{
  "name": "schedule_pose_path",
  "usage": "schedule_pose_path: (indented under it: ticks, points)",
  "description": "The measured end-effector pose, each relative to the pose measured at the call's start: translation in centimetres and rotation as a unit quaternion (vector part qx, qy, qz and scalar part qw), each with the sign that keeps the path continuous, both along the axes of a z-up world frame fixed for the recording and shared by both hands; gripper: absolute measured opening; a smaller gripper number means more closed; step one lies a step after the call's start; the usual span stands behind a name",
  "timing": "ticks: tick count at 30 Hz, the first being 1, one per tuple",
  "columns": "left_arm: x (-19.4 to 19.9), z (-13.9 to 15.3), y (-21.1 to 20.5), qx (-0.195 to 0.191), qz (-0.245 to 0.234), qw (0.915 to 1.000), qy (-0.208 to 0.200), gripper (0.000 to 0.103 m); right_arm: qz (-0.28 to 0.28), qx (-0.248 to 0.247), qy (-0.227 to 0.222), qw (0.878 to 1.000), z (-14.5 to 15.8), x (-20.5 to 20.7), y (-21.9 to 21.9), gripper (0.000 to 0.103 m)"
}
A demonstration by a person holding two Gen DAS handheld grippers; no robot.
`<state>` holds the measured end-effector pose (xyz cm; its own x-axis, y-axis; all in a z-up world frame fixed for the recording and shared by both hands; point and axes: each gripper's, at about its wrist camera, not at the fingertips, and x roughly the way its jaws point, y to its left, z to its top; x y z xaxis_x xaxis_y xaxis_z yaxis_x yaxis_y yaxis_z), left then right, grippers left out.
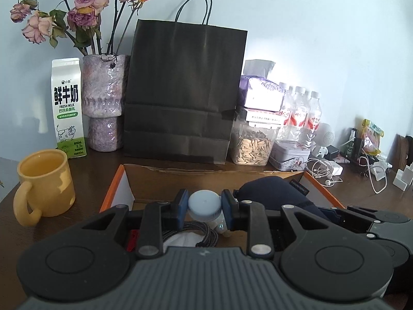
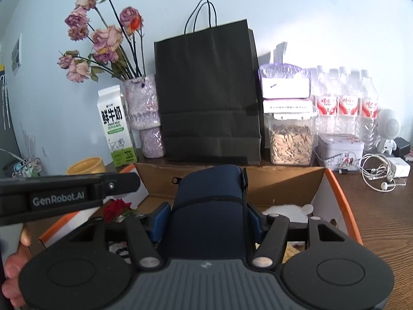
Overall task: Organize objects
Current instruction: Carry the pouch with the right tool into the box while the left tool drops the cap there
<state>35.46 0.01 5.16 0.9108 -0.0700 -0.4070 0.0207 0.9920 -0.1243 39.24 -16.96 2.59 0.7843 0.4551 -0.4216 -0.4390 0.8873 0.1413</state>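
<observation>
My left gripper (image 1: 204,206) is shut on a small white bottle with a pale blue cap (image 1: 204,202), held over the open cardboard box (image 1: 206,174) with orange edges. My right gripper (image 2: 206,219) is shut on a dark navy soft pouch (image 2: 211,206), also above the box (image 2: 284,180). That pouch (image 1: 273,191) shows to the right in the left wrist view. The left gripper's body (image 2: 64,193) crosses the right wrist view at the left. Inside the box lie a braided cable (image 1: 196,231), something white and a red rose (image 2: 116,210).
Along the wall stand a milk carton (image 1: 68,108), a vase of dried roses (image 1: 105,100), a black paper bag (image 1: 183,90), a seed jar (image 1: 253,142), water bottles (image 1: 300,111) and a tin (image 1: 290,157). A yellow mug (image 1: 44,183) sits left; earphones (image 1: 322,170) right.
</observation>
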Motion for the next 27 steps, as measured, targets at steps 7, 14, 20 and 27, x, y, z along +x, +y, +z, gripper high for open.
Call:
schedule_pose_path:
  ticks: [7, 14, 20, 27]
  points:
    - [-0.1, -0.5, 0.0, 0.004, -0.002, 0.9999, 0.010, 0.067, -0.004, 0.000, 0.003, 1.000, -0.1, -0.2, -0.5, 0.064]
    - [-0.6, -0.3, 0.4, 0.014, 0.026, 0.9996, -0.002, 0.103, -0.026, -0.007, -0.006, 1.000, 0.2, -0.3, -0.9, 0.103]
    - [-0.6, -0.3, 0.4, 0.015, 0.028, 0.9995, 0.000, 0.103, -0.026, -0.014, -0.005, 1.000, -0.1, -0.2, -0.6, 0.103]
    - [-1.1, -0.2, 0.6, 0.017, 0.031, 0.9994, -0.004, 0.103, -0.023, -0.023, -0.011, 0.999, 0.1, -0.6, -0.5, 0.103]
